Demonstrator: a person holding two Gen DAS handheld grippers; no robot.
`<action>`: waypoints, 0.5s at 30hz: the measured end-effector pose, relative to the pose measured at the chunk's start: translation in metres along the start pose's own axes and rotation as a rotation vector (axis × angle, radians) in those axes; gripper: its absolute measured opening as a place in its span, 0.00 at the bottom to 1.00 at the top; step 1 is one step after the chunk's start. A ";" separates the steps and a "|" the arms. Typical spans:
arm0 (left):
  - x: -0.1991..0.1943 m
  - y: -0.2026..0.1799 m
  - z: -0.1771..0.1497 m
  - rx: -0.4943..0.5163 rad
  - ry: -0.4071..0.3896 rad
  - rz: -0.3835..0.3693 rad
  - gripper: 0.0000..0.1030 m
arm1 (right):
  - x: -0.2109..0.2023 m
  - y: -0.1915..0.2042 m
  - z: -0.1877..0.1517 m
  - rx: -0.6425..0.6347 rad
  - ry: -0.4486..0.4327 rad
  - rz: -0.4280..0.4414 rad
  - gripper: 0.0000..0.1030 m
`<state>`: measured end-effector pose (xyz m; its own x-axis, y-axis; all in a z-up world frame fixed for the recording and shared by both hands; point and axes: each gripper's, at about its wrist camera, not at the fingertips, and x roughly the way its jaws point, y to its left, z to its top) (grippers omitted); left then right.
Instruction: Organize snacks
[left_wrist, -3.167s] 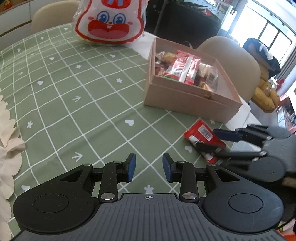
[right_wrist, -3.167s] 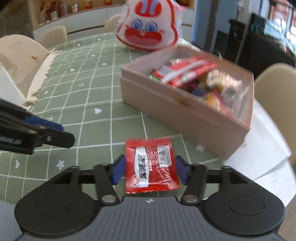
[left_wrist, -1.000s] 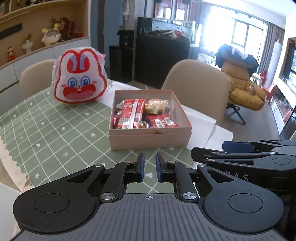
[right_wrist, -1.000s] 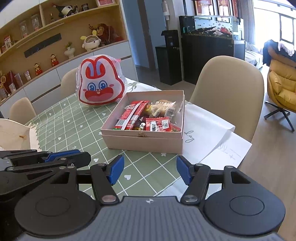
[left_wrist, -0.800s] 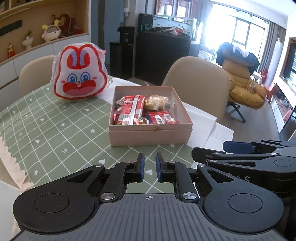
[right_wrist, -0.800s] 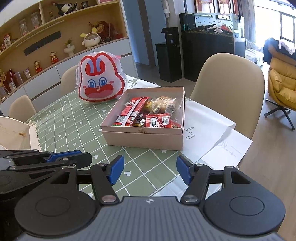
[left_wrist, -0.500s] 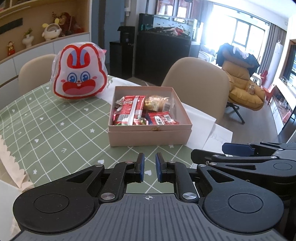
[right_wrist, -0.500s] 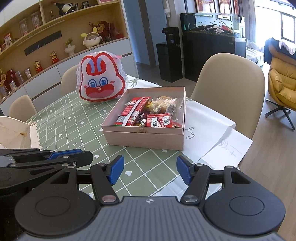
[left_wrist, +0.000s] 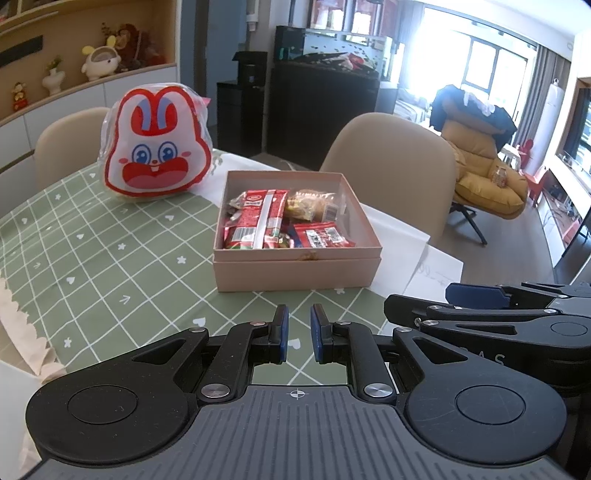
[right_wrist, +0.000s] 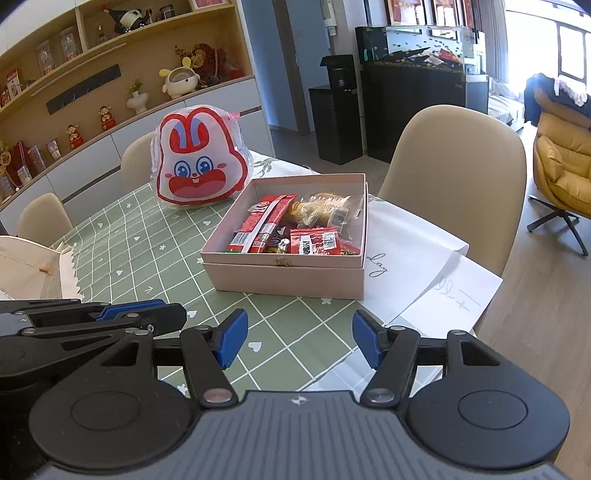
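Note:
A pink cardboard box (left_wrist: 295, 273) (right_wrist: 284, 275) stands on the green checked tablecloth (left_wrist: 103, 258). It holds several snacks: long red packets (left_wrist: 258, 218) (right_wrist: 262, 223), a small red packet (left_wrist: 319, 236) (right_wrist: 314, 240) and a clear bag of yellow pastry (left_wrist: 312, 206) (right_wrist: 325, 210). My left gripper (left_wrist: 298, 332) is empty, its jaws a narrow gap apart, held above the table in front of the box. My right gripper (right_wrist: 297, 338) is wide open and empty, beside the left one. Each shows at the edge of the other's view.
A red and white rabbit-face bag (left_wrist: 155, 155) (right_wrist: 199, 166) stands behind the box. White paper sheets (right_wrist: 417, 266) lie to the right of the box near the table edge. Beige chairs (right_wrist: 454, 177) surround the table. A pale scalloped object (right_wrist: 33, 266) sits at left.
Since 3.2 s ago the right gripper's red packet has gone into the box and both grippers have drawn back and up. In the last second almost nothing moved.

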<state>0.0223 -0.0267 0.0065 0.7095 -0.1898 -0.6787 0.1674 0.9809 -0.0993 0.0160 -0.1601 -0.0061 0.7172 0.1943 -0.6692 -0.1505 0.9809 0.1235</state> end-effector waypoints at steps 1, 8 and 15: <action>0.000 0.000 0.000 -0.001 0.000 0.000 0.16 | 0.000 0.000 0.000 0.002 0.000 -0.001 0.62; 0.000 0.000 0.000 0.000 0.000 -0.001 0.16 | -0.001 -0.001 0.000 0.009 -0.004 0.000 0.62; 0.001 -0.003 -0.002 0.002 -0.005 -0.012 0.16 | 0.000 -0.002 -0.002 0.014 0.003 -0.002 0.62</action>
<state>0.0209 -0.0296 0.0051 0.7107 -0.2015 -0.6740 0.1775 0.9785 -0.1054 0.0147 -0.1619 -0.0075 0.7159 0.1919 -0.6714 -0.1394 0.9814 0.1319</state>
